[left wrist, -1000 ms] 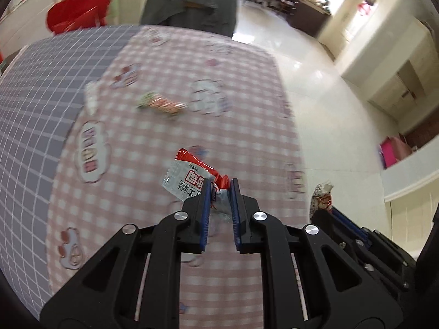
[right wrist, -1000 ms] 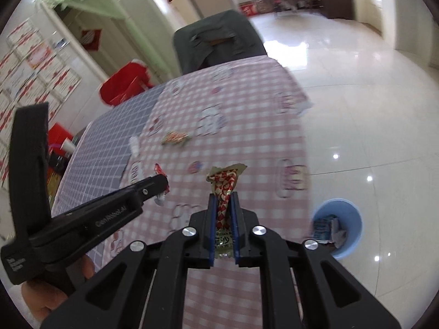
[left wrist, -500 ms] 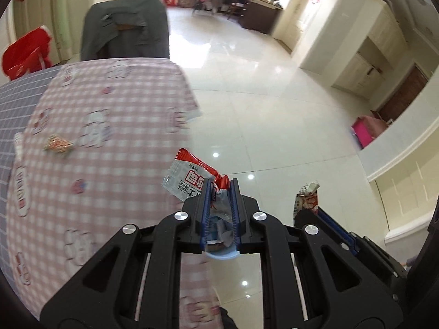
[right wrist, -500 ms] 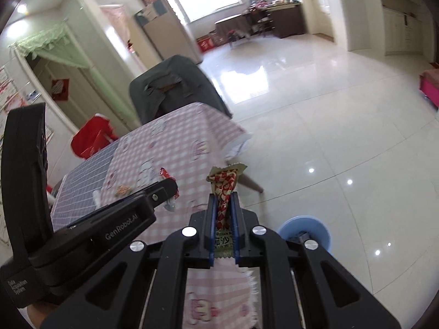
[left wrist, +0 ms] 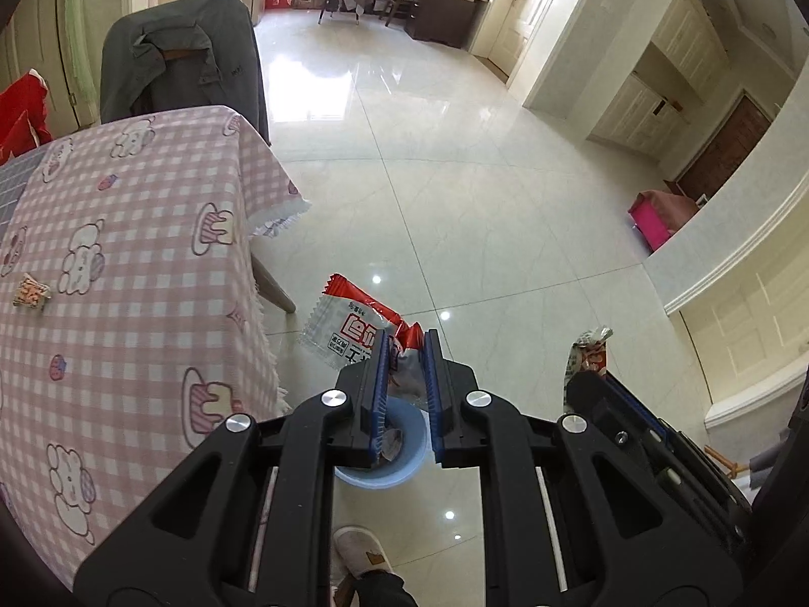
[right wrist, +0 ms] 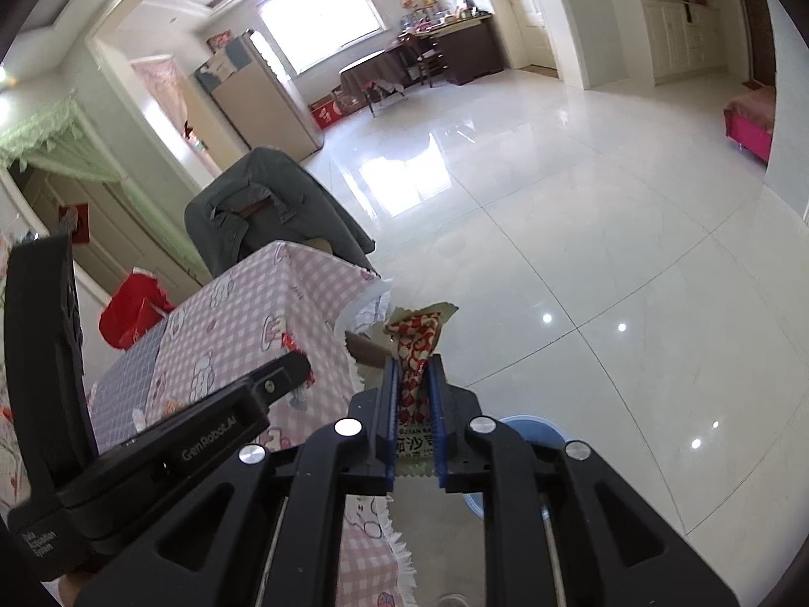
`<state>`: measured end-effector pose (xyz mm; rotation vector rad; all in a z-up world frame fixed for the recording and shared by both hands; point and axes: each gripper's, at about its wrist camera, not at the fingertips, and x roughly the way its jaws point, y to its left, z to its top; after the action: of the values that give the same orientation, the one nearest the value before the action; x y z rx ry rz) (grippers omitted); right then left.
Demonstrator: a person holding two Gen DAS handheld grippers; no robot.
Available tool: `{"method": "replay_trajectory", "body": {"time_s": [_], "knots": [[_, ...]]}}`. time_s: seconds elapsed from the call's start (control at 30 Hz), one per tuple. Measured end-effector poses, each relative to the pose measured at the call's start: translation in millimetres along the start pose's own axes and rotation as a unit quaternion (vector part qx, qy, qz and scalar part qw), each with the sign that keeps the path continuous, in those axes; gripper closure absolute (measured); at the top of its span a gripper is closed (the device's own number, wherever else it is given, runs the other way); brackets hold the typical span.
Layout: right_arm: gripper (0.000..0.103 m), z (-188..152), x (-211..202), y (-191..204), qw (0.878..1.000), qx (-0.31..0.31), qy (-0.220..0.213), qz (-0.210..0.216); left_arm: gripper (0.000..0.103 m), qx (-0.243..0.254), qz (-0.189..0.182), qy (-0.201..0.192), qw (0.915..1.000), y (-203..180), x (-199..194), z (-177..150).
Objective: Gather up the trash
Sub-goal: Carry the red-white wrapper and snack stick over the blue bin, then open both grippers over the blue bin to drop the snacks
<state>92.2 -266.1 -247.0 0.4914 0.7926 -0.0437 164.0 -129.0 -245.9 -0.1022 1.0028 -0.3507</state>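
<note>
1. Left gripper (left wrist: 406,349), off the desk's edge and above the floor: its blue-padded fingers (left wrist: 380,379) are clenched on a white-and-red crinkled plastic snack wrapper (left wrist: 349,326), which sticks out up and to the left
2. Only the left wrist view shows the round pale-blue plastic bin (left wrist: 404,455) right under those fingers, some scraps inside, and a slippered foot (left wrist: 361,551) beside it
3. Right gripper (right wrist: 412,389): its fingers have just been easing apart, with the red-and-white patterned foil wrapper (right wrist: 417,349) upright between them; whether the pads still pinch it cannot be told
4. The right wrist view shows just the bin's rim behind the gripper body
5. On the pink checked tablecloth of the desk (left wrist: 126,263), a small orange-and-white wrapper (left wrist: 31,293) lies, clear in the left view alone
</note>
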Motion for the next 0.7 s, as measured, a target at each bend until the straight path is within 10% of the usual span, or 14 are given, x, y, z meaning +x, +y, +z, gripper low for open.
{"method": "replay_trajectory", "body": {"time_s": [0.7], "knots": [[0.063,14.5,-6.9,-19.3,0.999,0.006,-0.015,-0.030,0.089,0.001,-0.005,0.022,0.9997,-11.7,25.3,5.9]]}}
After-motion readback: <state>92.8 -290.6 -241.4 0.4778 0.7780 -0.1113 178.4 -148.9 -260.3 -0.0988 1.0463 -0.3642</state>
